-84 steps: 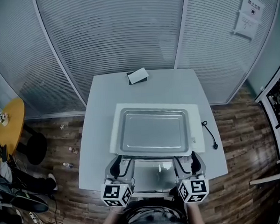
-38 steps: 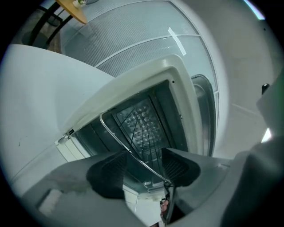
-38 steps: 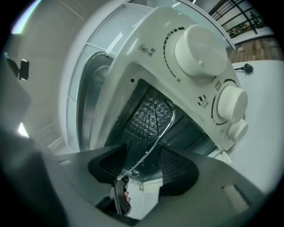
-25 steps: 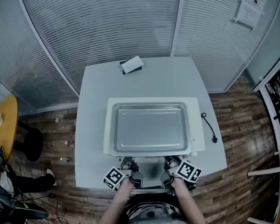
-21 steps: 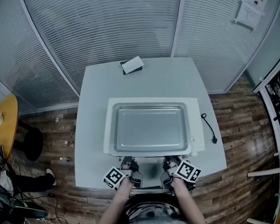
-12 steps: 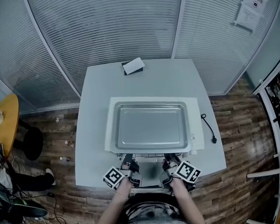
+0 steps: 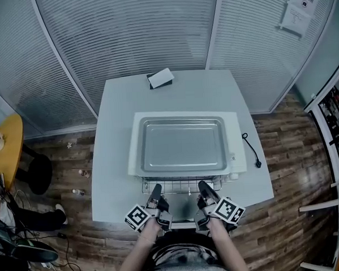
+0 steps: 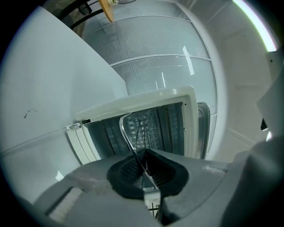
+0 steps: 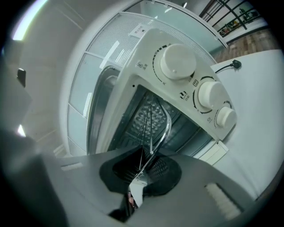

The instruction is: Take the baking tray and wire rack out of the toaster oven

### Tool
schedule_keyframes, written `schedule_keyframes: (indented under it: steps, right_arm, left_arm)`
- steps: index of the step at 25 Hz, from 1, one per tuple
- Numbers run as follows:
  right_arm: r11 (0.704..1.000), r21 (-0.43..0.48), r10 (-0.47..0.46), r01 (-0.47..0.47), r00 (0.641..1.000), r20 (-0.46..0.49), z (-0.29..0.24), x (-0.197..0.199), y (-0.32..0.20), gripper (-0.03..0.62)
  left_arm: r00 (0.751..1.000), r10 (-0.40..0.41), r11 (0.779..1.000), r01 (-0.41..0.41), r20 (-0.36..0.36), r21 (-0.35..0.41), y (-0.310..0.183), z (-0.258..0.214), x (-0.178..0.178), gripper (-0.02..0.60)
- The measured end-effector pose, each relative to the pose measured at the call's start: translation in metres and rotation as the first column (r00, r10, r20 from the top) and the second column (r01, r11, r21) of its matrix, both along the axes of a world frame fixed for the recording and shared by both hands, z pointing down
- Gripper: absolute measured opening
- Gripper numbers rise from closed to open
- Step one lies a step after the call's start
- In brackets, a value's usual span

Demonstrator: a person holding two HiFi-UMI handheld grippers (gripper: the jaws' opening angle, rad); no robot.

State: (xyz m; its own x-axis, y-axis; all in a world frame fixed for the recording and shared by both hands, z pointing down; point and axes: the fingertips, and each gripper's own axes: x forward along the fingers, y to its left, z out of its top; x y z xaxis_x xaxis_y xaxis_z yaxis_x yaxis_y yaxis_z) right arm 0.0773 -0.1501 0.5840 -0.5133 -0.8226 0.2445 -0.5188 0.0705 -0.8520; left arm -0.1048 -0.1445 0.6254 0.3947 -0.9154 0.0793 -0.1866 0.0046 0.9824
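Observation:
The white toaster oven stands mid-table with the silver baking tray lying on its roof. Out of its front sticks the wire rack, partly drawn toward me over the open door. My left gripper is shut on the rack's front bar at the left, and my right gripper is shut on it at the right. In the left gripper view the gripper pinches the rack wire. The right gripper view shows the gripper clamping the rack wire before the oven cavity.
A dark box with a white card lies at the table's far edge. A black power cord trails right of the oven. Three white knobs line the oven's right front. A yellow round table stands far left. Slatted partitions stand behind.
Both grippers have drawn back toward me from the oven mouth. The wire rack has slid out with them and now shows in front of the oven.

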Motion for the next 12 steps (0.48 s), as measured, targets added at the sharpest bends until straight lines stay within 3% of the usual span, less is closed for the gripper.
schedule_keyframes:
  steps: [12]
  right_arm:
    - [0.999,0.012,0.034,-0.034,0.999,0.001,-0.001,0.003,0.049,0.002]
  left_arm:
    - [0.998,0.058,0.998,-0.058,0.010,-0.005,0.049,-0.001,0.002,0.005]
